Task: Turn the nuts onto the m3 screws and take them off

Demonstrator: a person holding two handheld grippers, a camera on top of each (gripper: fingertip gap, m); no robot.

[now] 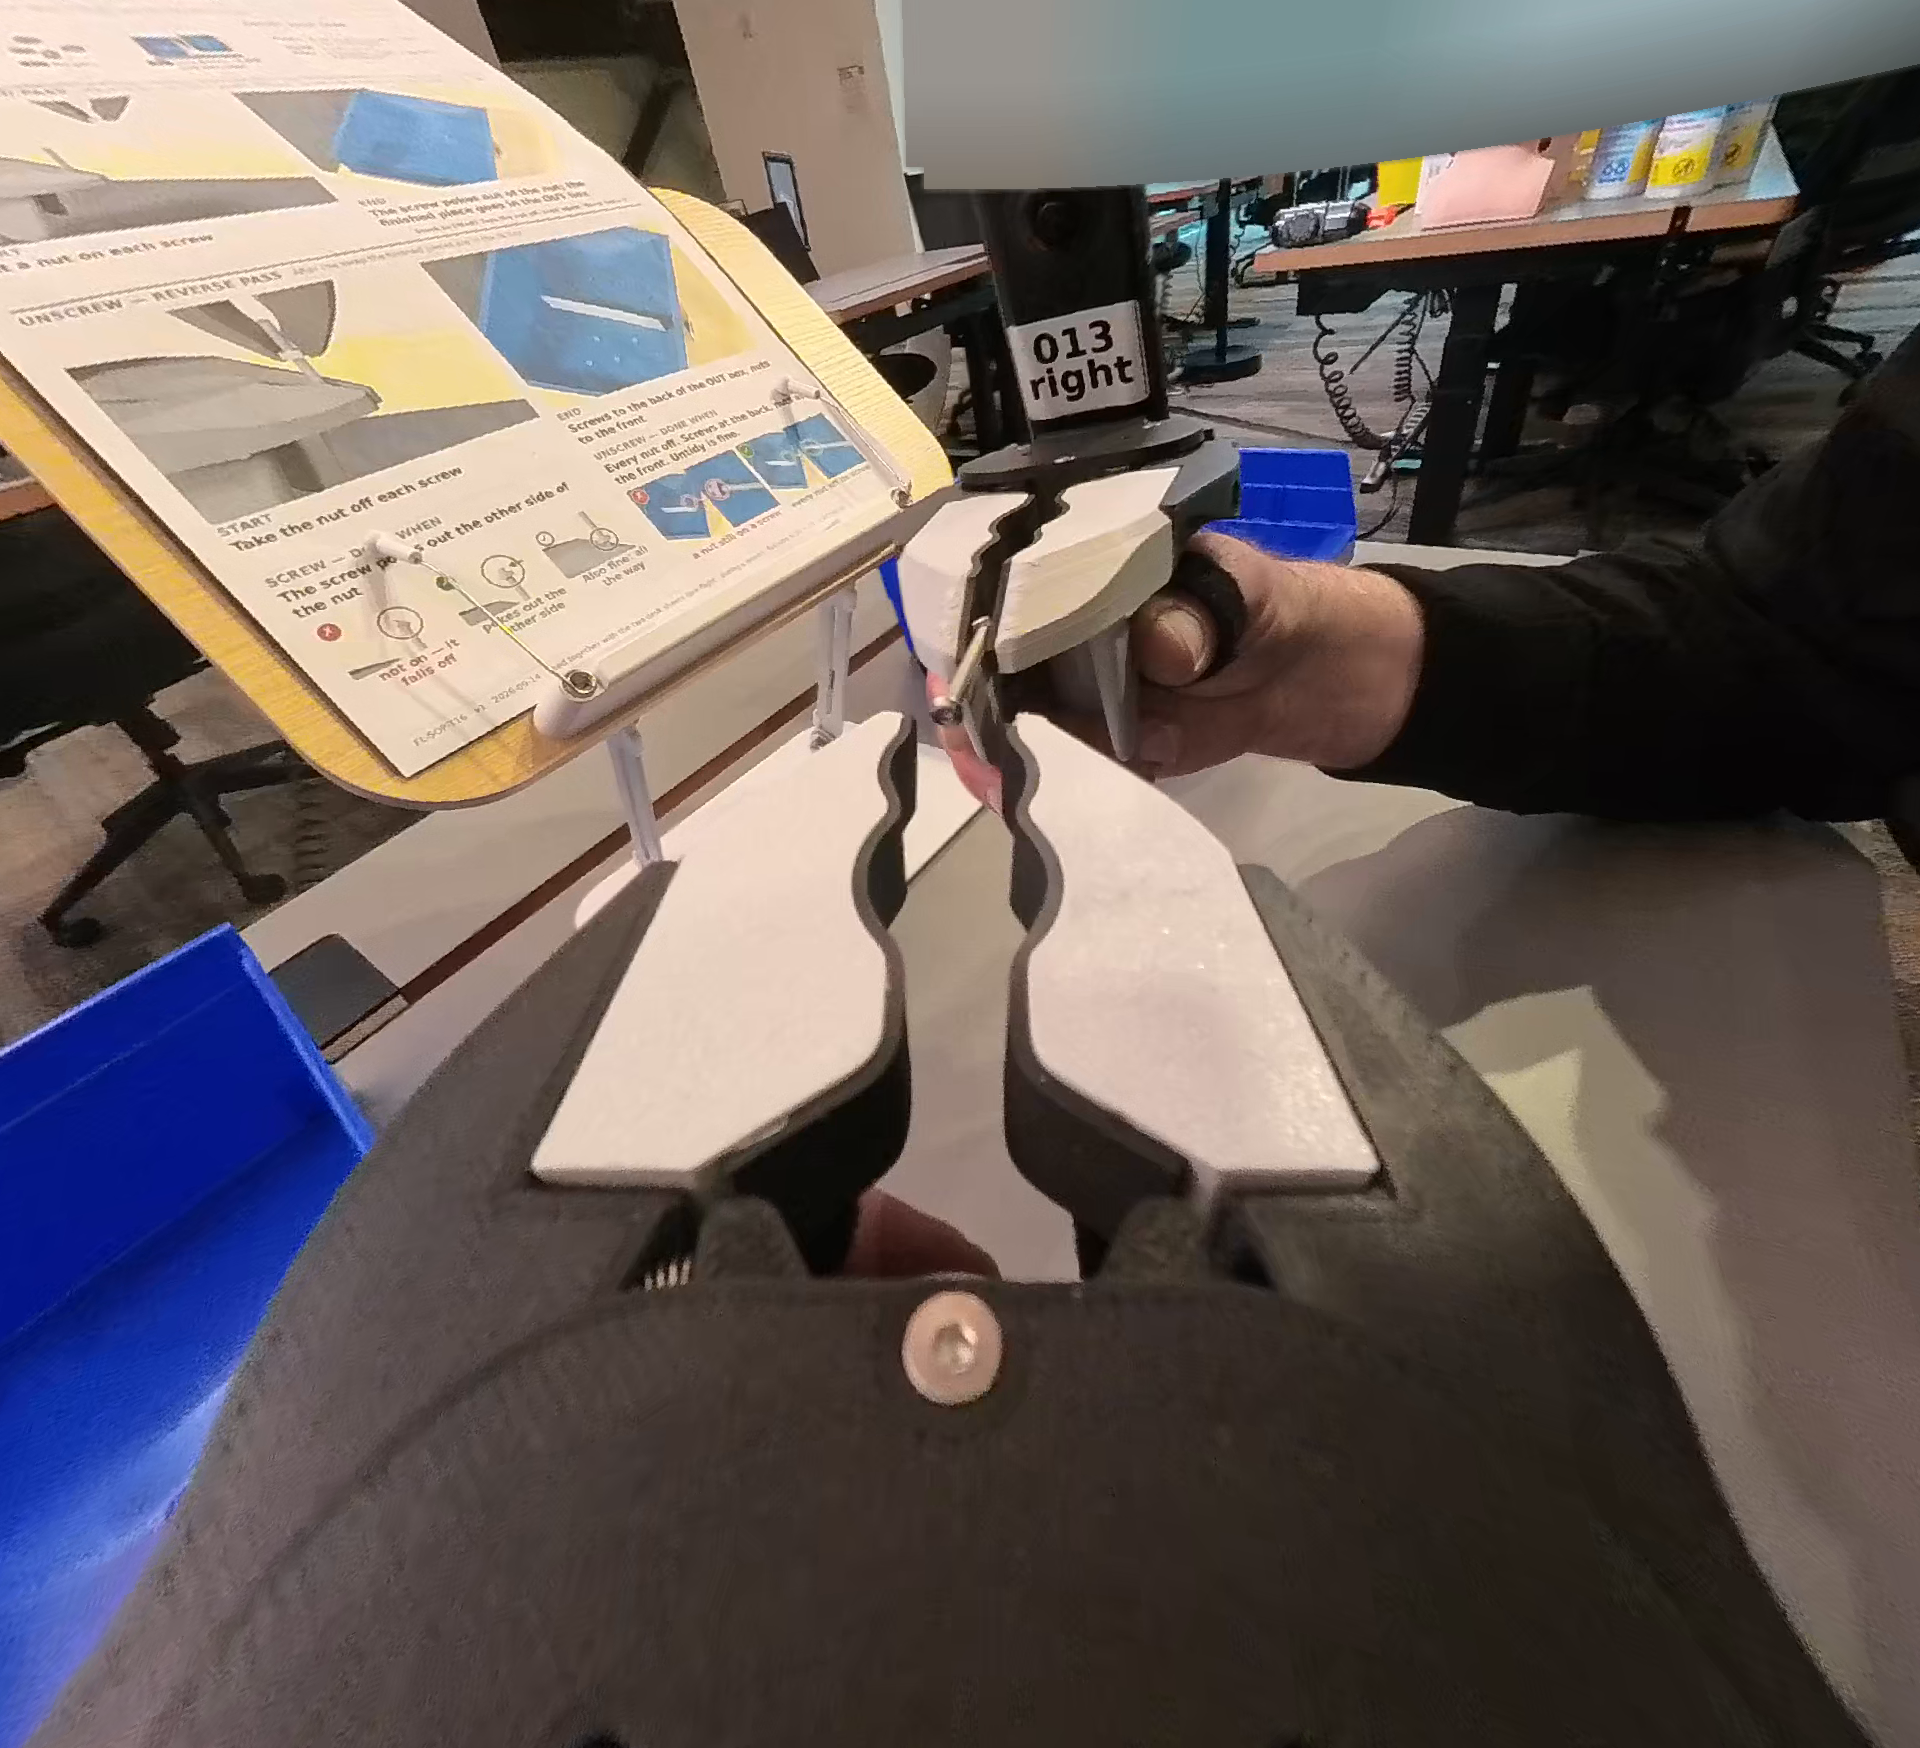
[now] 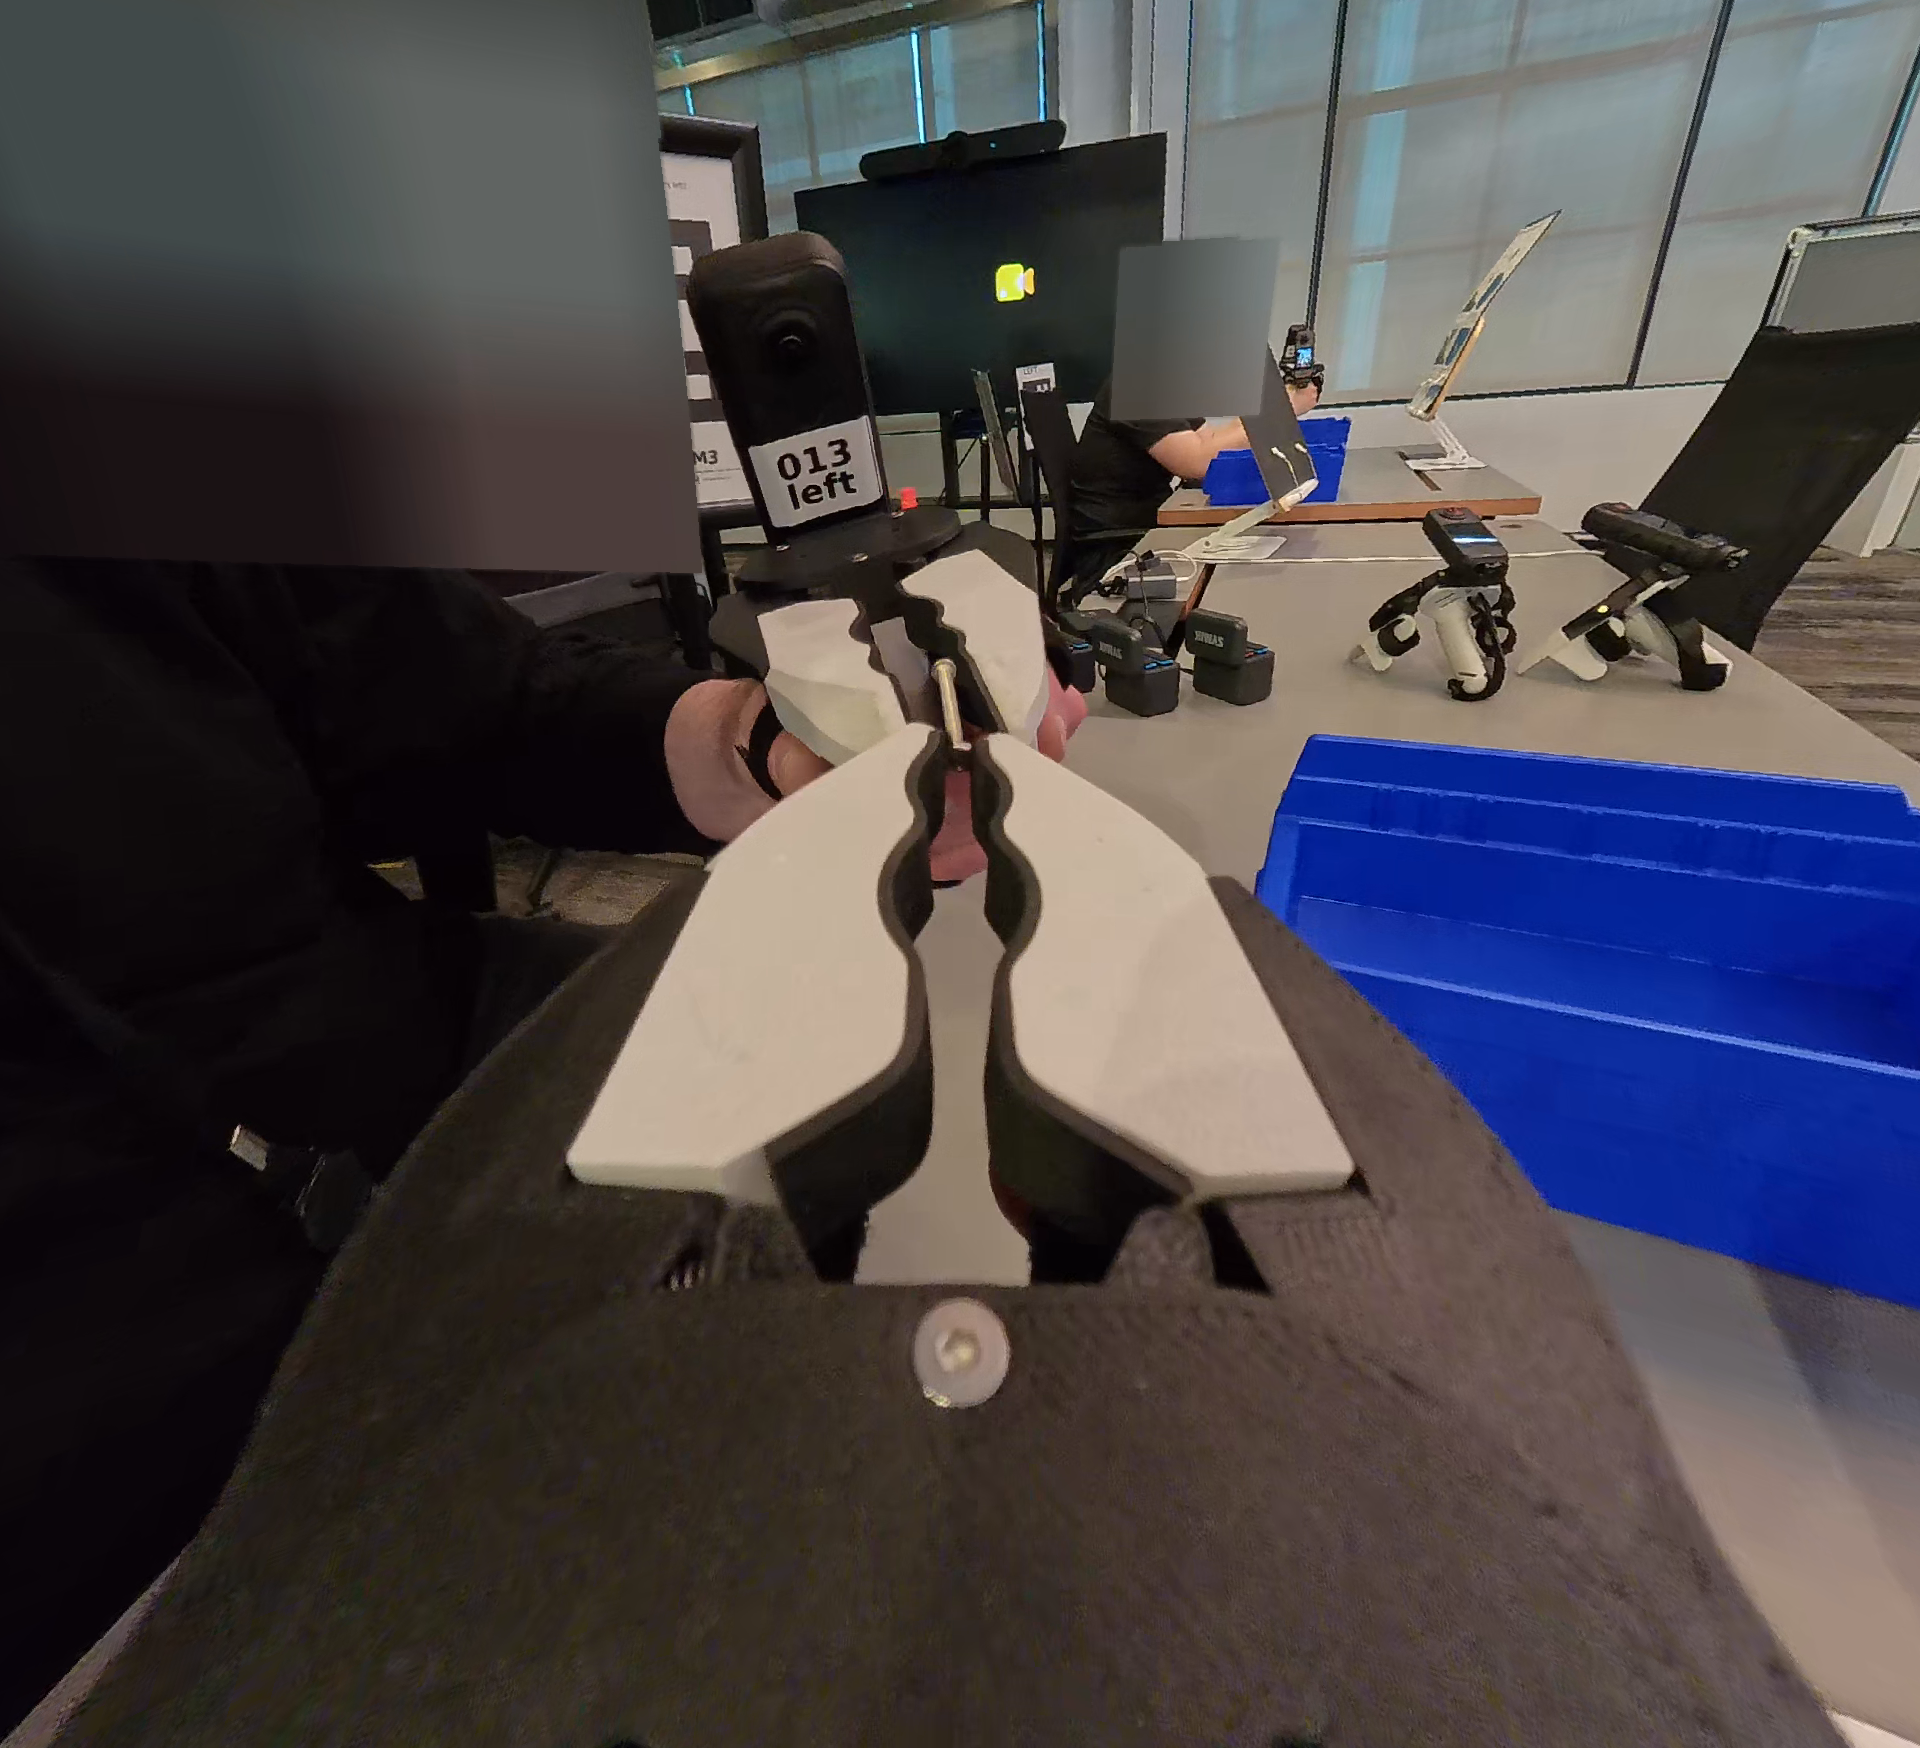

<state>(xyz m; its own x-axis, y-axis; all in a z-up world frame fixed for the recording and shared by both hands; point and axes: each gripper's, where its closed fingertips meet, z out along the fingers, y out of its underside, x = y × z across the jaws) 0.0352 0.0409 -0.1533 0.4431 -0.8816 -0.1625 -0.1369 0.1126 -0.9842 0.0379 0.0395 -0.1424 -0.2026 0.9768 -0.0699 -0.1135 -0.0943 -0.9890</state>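
Left wrist view: the right tool [image 1: 977, 659] is clamped on a screw [image 1: 964, 672], held in the air above the grey table [image 1: 1558, 919], the screw's head toward the left tool [image 1: 961, 742]. That tool's tips stand narrowly apart beside the screw; contact unclear. Blue bin [image 2: 1610, 950] sits right.

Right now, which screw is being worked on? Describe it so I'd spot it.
Find the person's hand holding the white-fingered right claw beside the tilted wooden instruction stand. The thin silver metal screw juts from that claw's tips, the only shiny pin there.
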